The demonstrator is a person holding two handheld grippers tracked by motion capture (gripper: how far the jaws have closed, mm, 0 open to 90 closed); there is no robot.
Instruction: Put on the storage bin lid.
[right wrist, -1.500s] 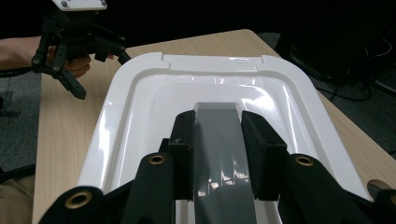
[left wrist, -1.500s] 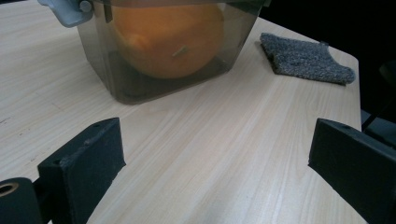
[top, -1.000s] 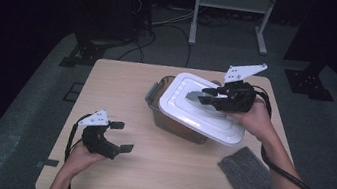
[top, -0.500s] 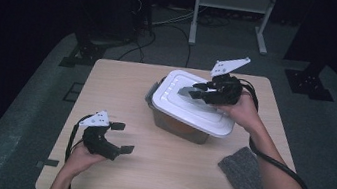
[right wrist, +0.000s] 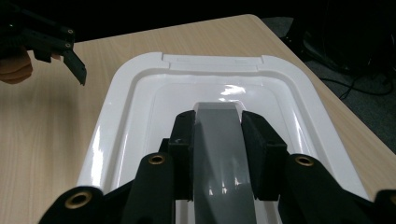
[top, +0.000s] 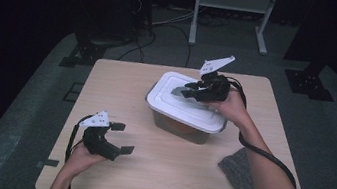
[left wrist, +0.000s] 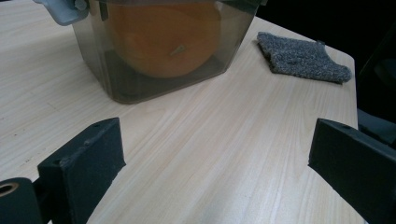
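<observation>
From above, our right claw (top: 188,89) clamps the grey handle (top: 180,91) of the white lid (top: 187,106) on the container (top: 179,126) mid-tabletop (top: 121,92). Before our left claw (left wrist: 217,163), spread wide and empty, sits that container with something orange (left wrist: 163,37) inside. Along our right claw, pads squeeze the handle.

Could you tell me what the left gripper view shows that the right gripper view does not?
Left gripper view alone: the orange round thing inside the translucent container, and the grey cloth beyond it. Right gripper view alone: the white lid from above, with the right gripper shut on its grey handle, and the left gripper farther off. Both share the wooden table.
</observation>
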